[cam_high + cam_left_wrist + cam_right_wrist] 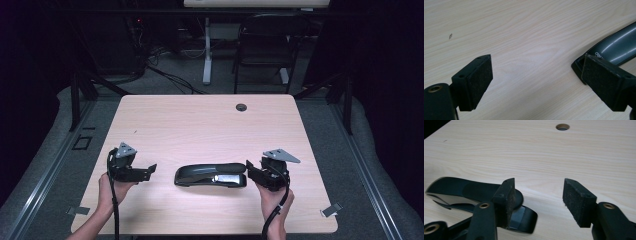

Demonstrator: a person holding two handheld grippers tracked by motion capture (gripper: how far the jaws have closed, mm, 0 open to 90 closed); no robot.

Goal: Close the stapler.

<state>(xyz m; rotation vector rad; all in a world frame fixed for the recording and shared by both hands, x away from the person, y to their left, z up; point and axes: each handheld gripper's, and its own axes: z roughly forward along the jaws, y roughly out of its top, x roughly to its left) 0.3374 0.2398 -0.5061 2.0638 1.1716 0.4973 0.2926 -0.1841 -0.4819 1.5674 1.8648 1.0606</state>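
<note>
A black stapler (pixel 210 175) lies flat on the wooden table (pixel 200 120), near the front, lengthwise left to right. My left gripper (pixel 150 170) is held a short way off its left end, open, with bare wood between the pads. In the left gripper view the stapler's end (pixel 614 47) shows just behind the right pad of the left gripper (pixel 536 75). My right gripper (pixel 250 168) sits at the stapler's right end, open. In the right gripper view the stapler (pixel 456 190) lies behind and left of the left jaw of the right gripper (pixel 537 200), with nothing between the pads.
A round cable hole (pixel 241 107) is set near the table's far edge, also seen as the hole (pixel 562 126) in the right gripper view. A dark chair (pixel 265 45) and a desk leg stand beyond. Small metal clips (pixel 332 210) sit at the front corners.
</note>
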